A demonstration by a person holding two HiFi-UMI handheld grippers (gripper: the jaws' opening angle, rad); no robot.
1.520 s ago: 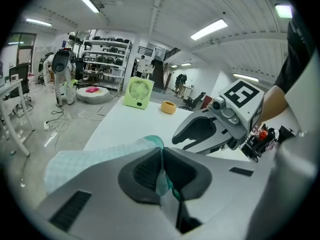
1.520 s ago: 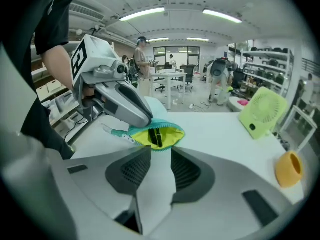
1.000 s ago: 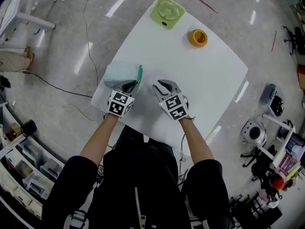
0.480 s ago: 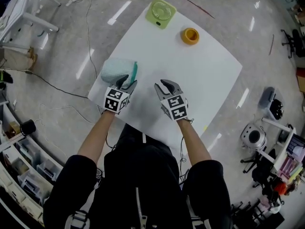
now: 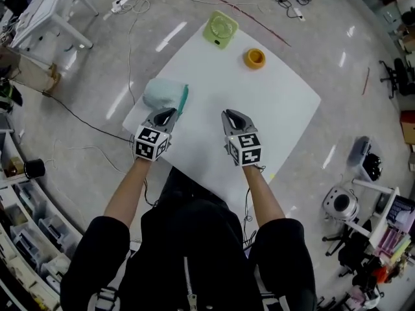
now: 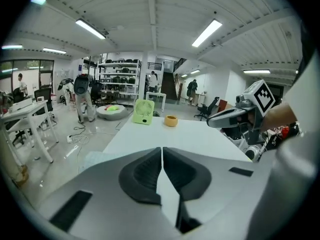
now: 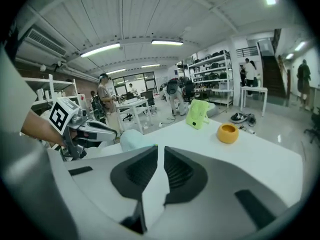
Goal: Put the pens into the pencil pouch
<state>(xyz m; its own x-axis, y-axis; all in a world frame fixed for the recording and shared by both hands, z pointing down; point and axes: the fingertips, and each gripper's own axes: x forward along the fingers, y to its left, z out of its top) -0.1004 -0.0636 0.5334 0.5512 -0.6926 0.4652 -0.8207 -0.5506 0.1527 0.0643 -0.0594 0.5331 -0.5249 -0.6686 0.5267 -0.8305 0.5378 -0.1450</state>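
A pale teal pencil pouch [image 5: 165, 93] lies on the white table [image 5: 272, 102] near its left edge, with a green strip [image 5: 183, 99] along its right side. I see no loose pens. My left gripper [image 5: 163, 117] hovers just short of the pouch; its jaws have just closed and stand shut with nothing between them [image 6: 162, 151]. My right gripper [image 5: 235, 118] hangs over the bare tabletop to the right; its jaws have been closing and keep a narrow gap, nothing in it [image 7: 161, 151]. The pouch [image 7: 134, 139] also shows in the right gripper view.
A light green desk fan [image 5: 220, 30] and an orange cup [image 5: 254, 58] stand at the table's far end. Cables run over the floor at the left [image 5: 97, 131]. Shelves and office gear stand around the table.
Both grippers have lifted off the tabletop. The left one has come away from the pouch's green edge, and both pairs of jaws stand narrower than half a second ago.
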